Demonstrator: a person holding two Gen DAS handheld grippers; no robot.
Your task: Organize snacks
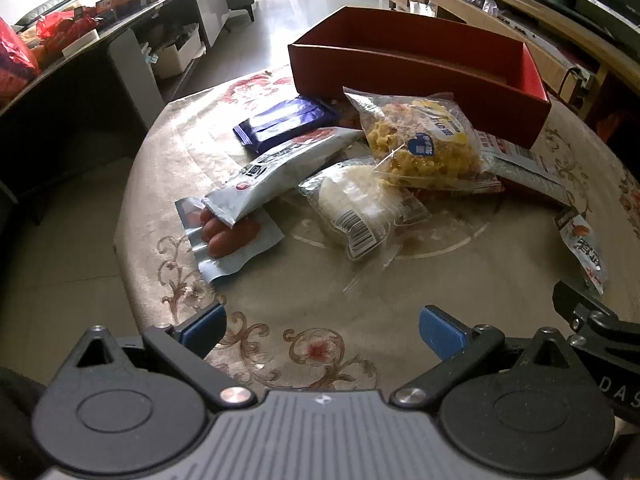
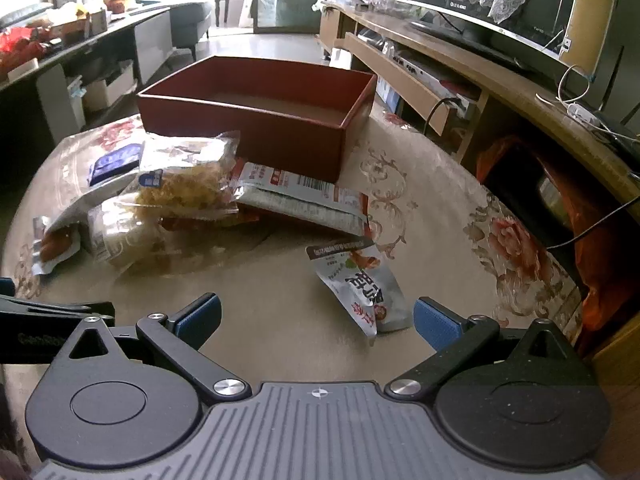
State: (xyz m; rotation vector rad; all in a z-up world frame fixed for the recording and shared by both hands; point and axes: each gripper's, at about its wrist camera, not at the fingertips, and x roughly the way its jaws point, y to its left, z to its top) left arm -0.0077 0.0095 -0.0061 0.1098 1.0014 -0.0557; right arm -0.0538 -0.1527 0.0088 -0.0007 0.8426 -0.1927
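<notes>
floral table (image 2: 440, 208): snack pouch (image 2: 360, 284) near open right hand-held gripper (image 2: 316, 316).

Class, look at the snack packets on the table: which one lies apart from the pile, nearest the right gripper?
The small grey packet with the red picture. It lies alone just ahead of the open right gripper; the others overlap in a heap before the red box.

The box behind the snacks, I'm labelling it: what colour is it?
Dark red box, seen best from the right wrist.
</notes>
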